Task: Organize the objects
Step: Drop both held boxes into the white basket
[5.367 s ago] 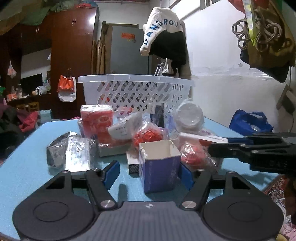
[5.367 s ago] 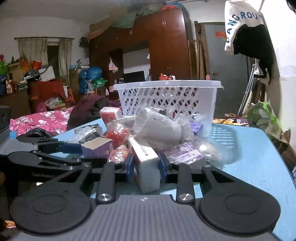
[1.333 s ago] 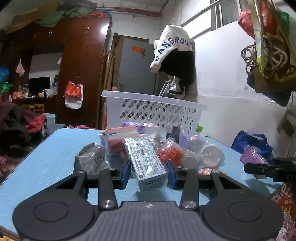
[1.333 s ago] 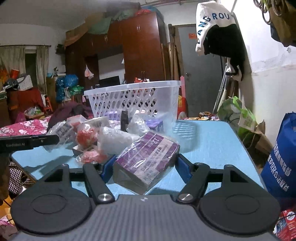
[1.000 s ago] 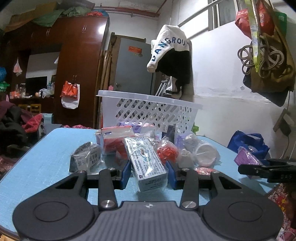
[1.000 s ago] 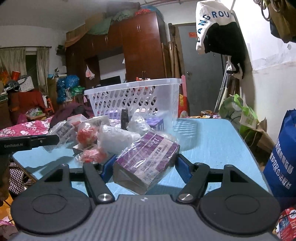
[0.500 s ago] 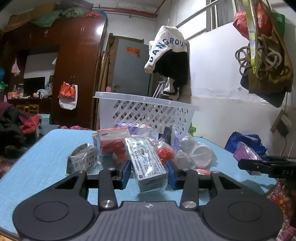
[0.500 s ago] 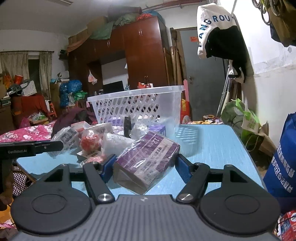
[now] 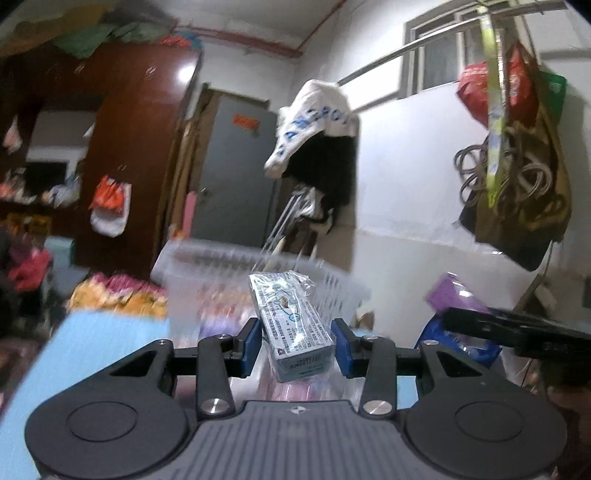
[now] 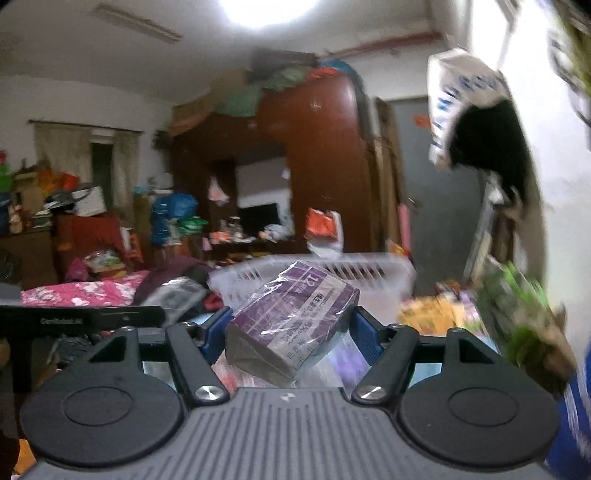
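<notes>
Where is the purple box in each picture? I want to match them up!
Left wrist view: the purple box is a blurred purple patch at the right, just above the other gripper's dark bar.
Right wrist view: the purple box sits at centre, wrapped in clear plastic, held in the right gripper.
Shared landmark: the white basket, behind the held boxes in both views.

A dark red-brown wardrobe [image 10: 317, 166] stands against the far wall beside a grey door [image 9: 236, 177]. A white wall [image 9: 406, 177] carries a small high window [image 9: 443, 55]. A ceiling light [image 10: 269, 9] glares overhead; curtains [image 10: 62, 151] hang at the left.
</notes>
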The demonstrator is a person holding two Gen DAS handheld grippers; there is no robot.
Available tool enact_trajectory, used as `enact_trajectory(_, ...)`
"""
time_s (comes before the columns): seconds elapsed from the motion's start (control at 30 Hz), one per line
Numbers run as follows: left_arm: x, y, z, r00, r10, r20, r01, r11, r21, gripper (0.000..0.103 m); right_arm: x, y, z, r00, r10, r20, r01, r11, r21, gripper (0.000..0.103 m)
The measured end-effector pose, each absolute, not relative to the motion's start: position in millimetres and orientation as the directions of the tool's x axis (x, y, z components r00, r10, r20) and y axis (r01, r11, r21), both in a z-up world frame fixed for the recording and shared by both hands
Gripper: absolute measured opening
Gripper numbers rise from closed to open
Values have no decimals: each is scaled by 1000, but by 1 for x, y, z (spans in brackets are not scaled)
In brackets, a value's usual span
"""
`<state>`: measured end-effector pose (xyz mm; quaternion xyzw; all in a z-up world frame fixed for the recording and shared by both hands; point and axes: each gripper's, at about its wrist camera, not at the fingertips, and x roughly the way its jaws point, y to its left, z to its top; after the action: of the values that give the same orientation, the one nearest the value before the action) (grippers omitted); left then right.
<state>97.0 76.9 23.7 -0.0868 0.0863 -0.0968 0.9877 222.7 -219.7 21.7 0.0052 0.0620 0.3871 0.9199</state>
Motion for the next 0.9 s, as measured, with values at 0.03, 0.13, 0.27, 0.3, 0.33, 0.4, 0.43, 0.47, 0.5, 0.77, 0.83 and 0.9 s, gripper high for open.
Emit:
enact_trajectory(0.03, 109, 77, 36, 966, -212, -151, 183, 966, -183, 45, 234, -208, 35, 696, 711, -104, -712, 702, 29, 72)
enact_trajectory(0.13, 154, 78, 65, 967, -196, -161, 168, 970, -174, 45, 272, -184, 59, 703, 704, -97, -708, 706, -11, 72)
enact_trajectory(0.27, 224, 86, 80, 958, -141, -250, 97, 979, -179, 45, 326, -160, 70, 718, 681, -143, -689, 724, -9, 72)
enact_trajectory(0.3, 234, 89, 78, 956, -131, -261, 85, 980, -181, 46, 336, -155, 69, 715, 680, -164, -691, 723, -14, 72)
enact_trajectory(0.33, 246, 91, 76, 953, -123, -279, 73, 981, -180, 46, 344, -150, 67, 711, 679, -183, -692, 722, -11, 72)
enact_trajectory(0.4, 264, 93, 70, 945, -109, -307, 58, 983, -172, 51, 355, -140, 60, 693, 689, -213, -707, 707, -16, 77)
enact_trajectory(0.43, 269, 93, 67, 944, -88, -317, 34, 985, -170, 58, 356, -136, 55, 697, 682, -224, -703, 710, -27, 90)
enact_trajectory(0.47, 275, 93, 64, 938, -65, -340, 9, 986, -164, 68, 357, -134, 50, 718, 656, -232, -681, 731, -42, 101)
enact_trajectory(0.5, 276, 93, 62, 934, -63, -353, 5, 987, -161, 69, 355, -134, 48, 738, 636, -226, -661, 749, -52, 103)
enact_trajectory(0.77, 198, 106, 45, 946, -140, -293, 97, 983, -156, 81, 295, -183, 18, 660, 721, -213, -718, 688, 106, 103)
enact_trajectory(0.83, 167, 110, 29, 947, -117, -299, 78, 987, -139, 81, 272, -200, -5, 634, 737, -235, -719, 673, 170, 103)
enact_trajectory(0.9, 132, 121, 6, 944, -99, -315, 31, 976, -213, 81, 258, -212, -26, 583, 756, -297, -687, 654, 316, 103)
